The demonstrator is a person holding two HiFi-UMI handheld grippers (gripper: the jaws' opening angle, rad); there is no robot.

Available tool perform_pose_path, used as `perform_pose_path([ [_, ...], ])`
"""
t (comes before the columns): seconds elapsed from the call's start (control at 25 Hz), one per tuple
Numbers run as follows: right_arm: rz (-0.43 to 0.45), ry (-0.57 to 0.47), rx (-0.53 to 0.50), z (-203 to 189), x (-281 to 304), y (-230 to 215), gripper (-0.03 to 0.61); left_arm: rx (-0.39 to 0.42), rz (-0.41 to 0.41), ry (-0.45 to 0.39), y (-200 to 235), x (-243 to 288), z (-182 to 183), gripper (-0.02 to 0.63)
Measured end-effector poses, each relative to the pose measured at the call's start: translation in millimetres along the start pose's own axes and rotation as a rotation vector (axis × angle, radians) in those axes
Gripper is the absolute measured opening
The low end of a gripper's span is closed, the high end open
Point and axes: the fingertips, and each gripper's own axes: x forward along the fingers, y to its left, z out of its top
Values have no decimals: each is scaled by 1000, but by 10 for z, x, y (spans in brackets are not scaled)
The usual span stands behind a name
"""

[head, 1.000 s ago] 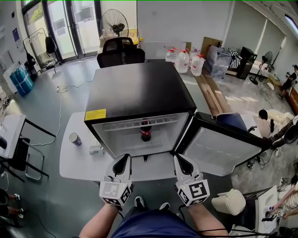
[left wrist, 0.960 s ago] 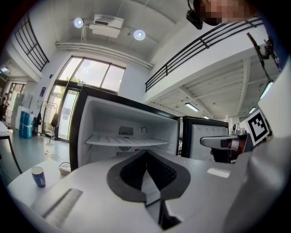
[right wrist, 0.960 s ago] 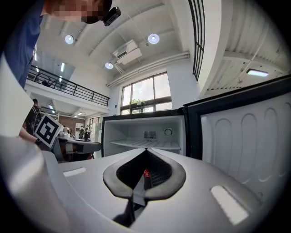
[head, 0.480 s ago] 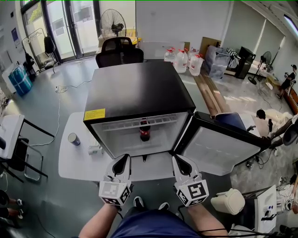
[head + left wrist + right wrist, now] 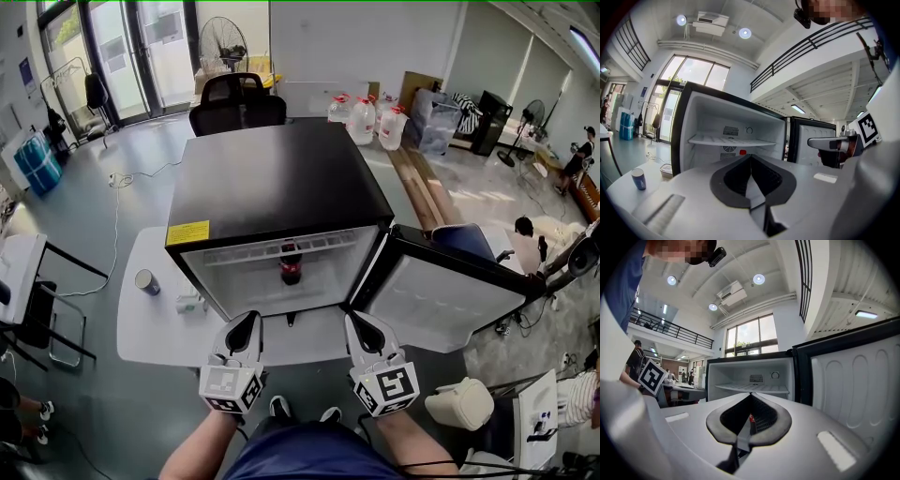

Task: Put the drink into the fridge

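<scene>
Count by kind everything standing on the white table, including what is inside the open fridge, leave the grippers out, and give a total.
Fridge: 1
Drink bottle: 1
Cup: 1
Small clear box: 1
Total: 4
</scene>
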Motion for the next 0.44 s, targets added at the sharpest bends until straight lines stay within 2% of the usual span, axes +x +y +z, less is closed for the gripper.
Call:
perform_pose_path([
  [0.44,-11,-12,17,-42,88,18,6,4,-27,13,39,111,-61,5],
])
